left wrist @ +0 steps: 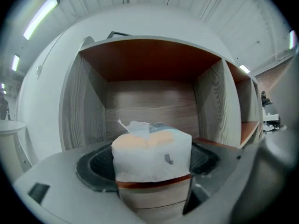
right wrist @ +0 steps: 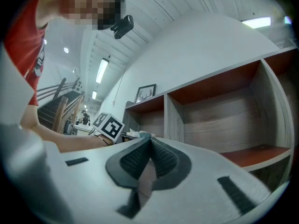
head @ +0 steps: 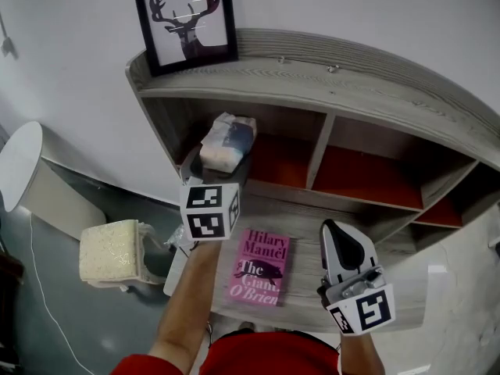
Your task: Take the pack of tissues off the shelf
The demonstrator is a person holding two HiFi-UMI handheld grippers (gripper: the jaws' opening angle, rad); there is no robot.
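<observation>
Tissue pack (head: 226, 141) sits at the front lip of the shelf's (head: 336, 80) far-left compartment, slightly tilted, its torn wrapper flap up top. Left gripper (head: 221, 162) has it: in the left gripper view the pack fills the gap btwn the 2 jaws, and the ribbed pads (left wrist: 93, 164) sit flush against both its sides, so it reads as clamped on the pack w/ the jaws spread wide, since the pack is wide. Its base looks level w/ the orange shelf edge, so prob. not lifted clear yet. Step in hand, by my read, is grasp done, pull-out about to start. Next move needs a straight draw back toward the person, keeping the squeeze steady, because the soft pack could deform or slip, and staying clear of the compartment's side wall. Right gripper (head: 337, 237) is clenched on nothing, jaws pressed together, hanging low over the bottom board, well apart from the pack, just right of a pink Hilary Mantel book (head: 260, 266). Framed deer print (head: 186, 18) stands on the shelf top, above that compartment.
</observation>
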